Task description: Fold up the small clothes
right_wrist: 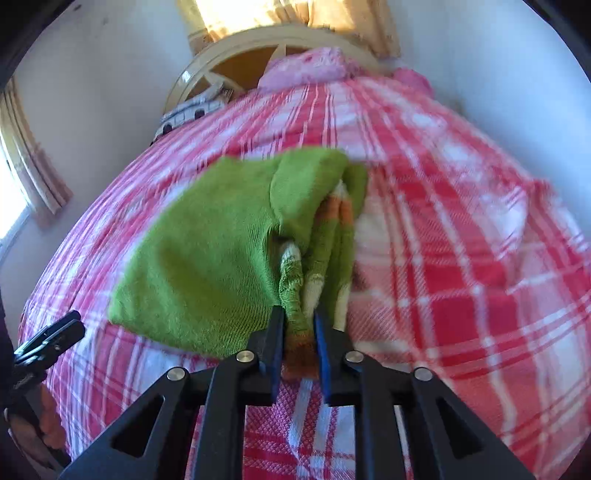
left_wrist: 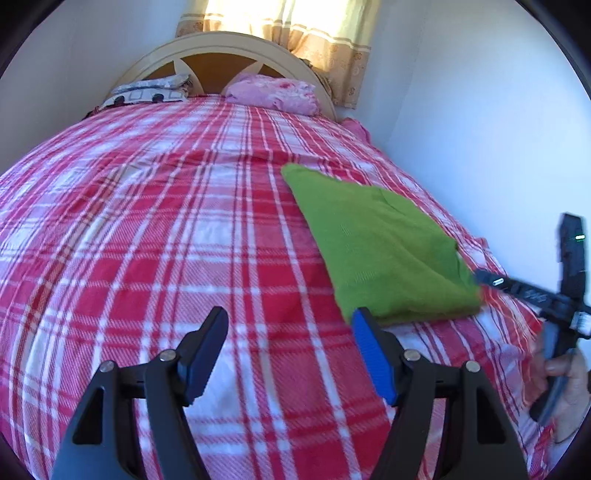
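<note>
A green knitted garment (left_wrist: 380, 247) lies folded on the red and white plaid bed cover (left_wrist: 166, 229), right of centre. My left gripper (left_wrist: 290, 321) is open and empty, just off the garment's near left corner. My right gripper (right_wrist: 299, 314) is shut on the garment's (right_wrist: 207, 266) bunched edge, where orange and white striped trim shows. The right gripper also shows in the left wrist view (left_wrist: 491, 282) at the garment's right corner. The left gripper appears at the left edge of the right wrist view (right_wrist: 51, 338).
A pink pillow (left_wrist: 273, 92) and a patterned pillow (left_wrist: 151, 92) lie at the cream headboard (left_wrist: 221, 46). A white wall (left_wrist: 480, 129) runs along the bed's right side. A curtained window (left_wrist: 288, 22) is behind the headboard.
</note>
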Demonstrator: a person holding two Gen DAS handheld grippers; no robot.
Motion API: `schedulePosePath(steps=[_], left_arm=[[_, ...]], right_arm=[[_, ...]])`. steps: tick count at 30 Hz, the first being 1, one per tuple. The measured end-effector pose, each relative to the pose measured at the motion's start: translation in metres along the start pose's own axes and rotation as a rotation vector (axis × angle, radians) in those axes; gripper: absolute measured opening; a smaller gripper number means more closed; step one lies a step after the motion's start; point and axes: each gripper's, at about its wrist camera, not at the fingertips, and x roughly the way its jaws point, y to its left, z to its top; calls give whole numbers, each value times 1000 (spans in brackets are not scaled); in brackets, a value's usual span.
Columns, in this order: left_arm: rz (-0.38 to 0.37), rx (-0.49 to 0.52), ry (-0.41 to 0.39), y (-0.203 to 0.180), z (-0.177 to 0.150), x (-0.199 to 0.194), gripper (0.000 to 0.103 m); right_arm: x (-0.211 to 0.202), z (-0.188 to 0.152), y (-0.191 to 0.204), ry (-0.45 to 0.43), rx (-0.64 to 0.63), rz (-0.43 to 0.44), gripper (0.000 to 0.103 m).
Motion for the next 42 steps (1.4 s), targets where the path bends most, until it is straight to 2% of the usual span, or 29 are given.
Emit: schedulePosePath(steps=[2, 5, 9, 11, 12, 13, 17, 19, 23, 27, 29, 30, 31, 32, 33, 37, 40, 42], left_arm=[[6, -24, -9, 3, 10, 7, 72], [15, -43, -23, 0, 26, 20, 72], [39, 1, -16, -20, 44, 40, 72], [51, 27, -13, -31, 49, 49, 72], [52, 36, -5, -36, 50, 55, 72], [49, 50, 11, -42, 49, 64, 72], [57, 67, 42, -53, 42, 87, 73], [71, 71, 50, -55, 40, 91, 77], [77, 90, 65, -56, 43, 86, 77], [128, 143, 54, -60, 40, 65, 77], [156, 172, 33, -59, 35, 51, 77], [166, 178, 28, -57, 32, 46, 78], [172, 180, 26, -56, 31, 43, 78], [175, 179, 28, -55, 28, 39, 78], [172, 179, 30, -55, 26, 37, 78], [166, 176, 47, -58, 20, 29, 78], [157, 170, 48, -59, 16, 19, 78], [159, 181, 33, -61, 11, 10, 82]], right_arm=[[-11, 15, 9, -71, -43, -24, 19], [-1, 35, 33, -95, -146, -44, 19], [40, 49, 54, -36, -201, -26, 19], [64, 46, 57, 9, -252, -109, 19], [73, 43, 53, 30, -266, -146, 9], [81, 37, 44, 53, -266, -167, 2], [79, 29, 23, 53, -204, -144, 0], [81, 28, 19, 42, -189, -149, 0], [84, 28, 20, 24, -173, -164, 0], [80, 27, 34, 12, -224, -203, 0], [64, 23, 41, 1, -186, -188, 4], [56, 20, 43, -4, -166, -186, 14], [43, 14, 47, -8, -146, -179, 35], [35, 9, 51, -11, -137, -174, 48], [27, 3, 55, -21, -132, -174, 68], [-7, -16, 70, -78, -131, -194, 70], [-23, -25, 70, -96, -79, -204, 70], [-31, -32, 69, -105, -55, -192, 70]])
